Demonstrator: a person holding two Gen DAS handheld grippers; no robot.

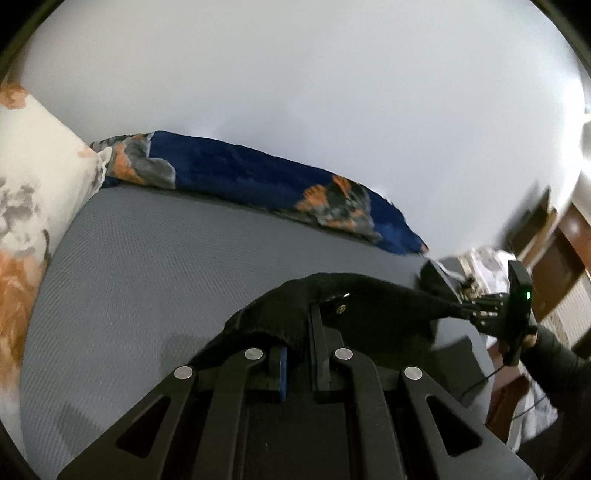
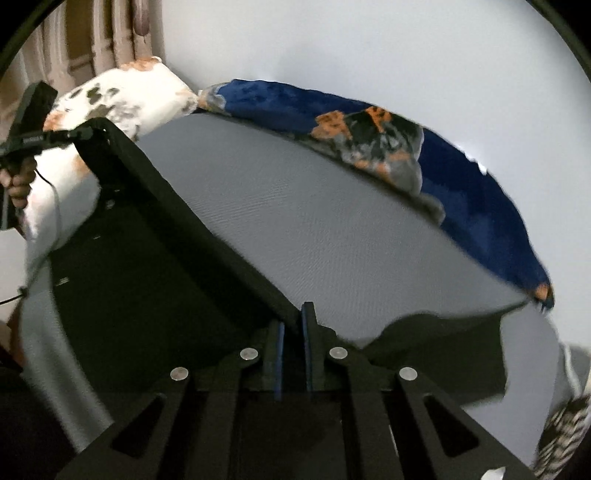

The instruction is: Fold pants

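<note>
Black pants (image 2: 155, 280) hang stretched between my two grippers above a grey bed sheet (image 2: 314, 221). My right gripper (image 2: 293, 325) is shut on one corner of the waistband. My left gripper (image 1: 301, 332) is shut on the other corner, with black cloth (image 1: 369, 299) bunched over its fingers. In the left wrist view my right gripper (image 1: 476, 308) shows at the right, pinching the taut edge. In the right wrist view my left gripper (image 2: 83, 133) shows at the upper left, holding the far corner. The pant legs (image 2: 443, 350) trail down onto the sheet.
A blue blanket with orange and grey flowers (image 1: 258, 177) lies along the bed's far edge by a white wall (image 1: 332, 92). A white flowered pillow (image 1: 33, 177) is at the left. Curtains (image 2: 103, 33) hang behind it. Wooden furniture (image 1: 561, 251) stands at the right.
</note>
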